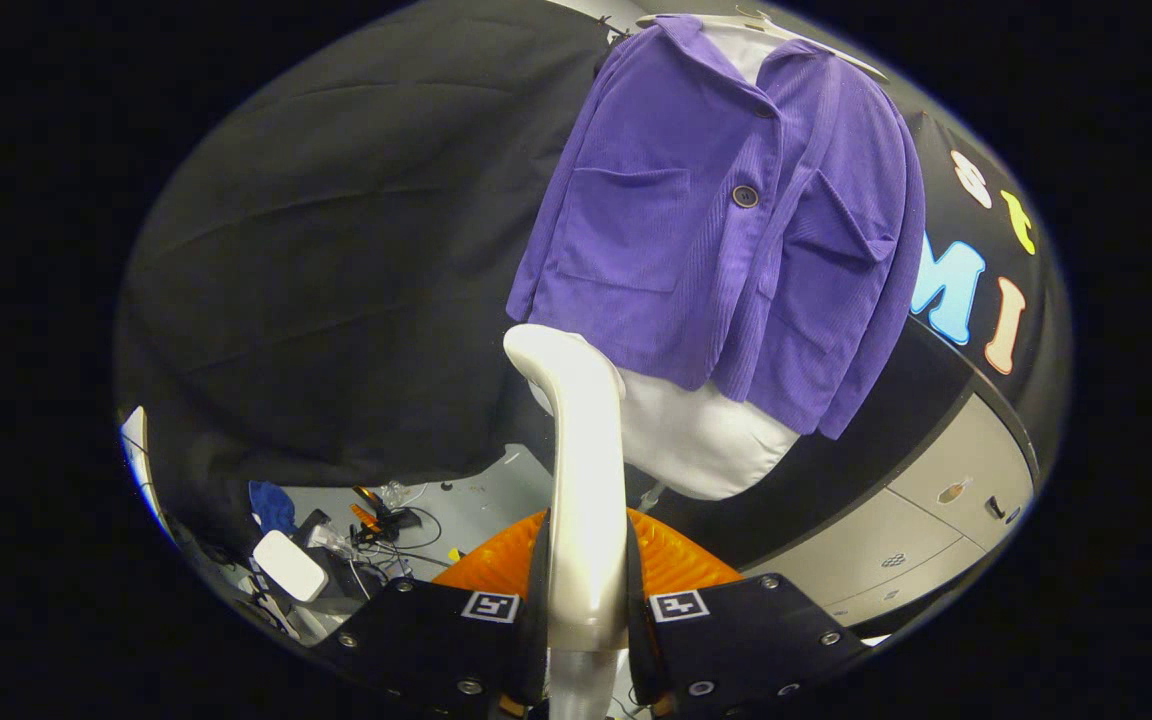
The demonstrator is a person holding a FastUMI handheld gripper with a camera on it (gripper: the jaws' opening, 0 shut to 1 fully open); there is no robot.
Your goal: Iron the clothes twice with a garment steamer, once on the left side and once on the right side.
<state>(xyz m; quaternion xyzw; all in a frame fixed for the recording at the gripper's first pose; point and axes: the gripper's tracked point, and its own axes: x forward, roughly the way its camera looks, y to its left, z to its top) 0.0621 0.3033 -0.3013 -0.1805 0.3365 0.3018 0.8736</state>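
My tool [586, 600] is clamped on the garment steamer [581, 470], both fingers pressing its pale handle low in the centre of the frame. The handle rises from between them and curves over to the steamer's head near the middle of the picture. The purple jacket [726, 230] hangs in the upper right on a white mannequin torso [696, 440], buttoned, with a patch pocket on each front panel. The steamer head sits just below the jacket's lower left hem; I cannot tell if it touches the fabric. I judge the steamer rigid and smooth, likely to twist in the grip if pushed sideways, so the hold on the handle's straight part suits it. The corduroy looks soft and light; it will swing under pressure. Neither side looks steamed yet.
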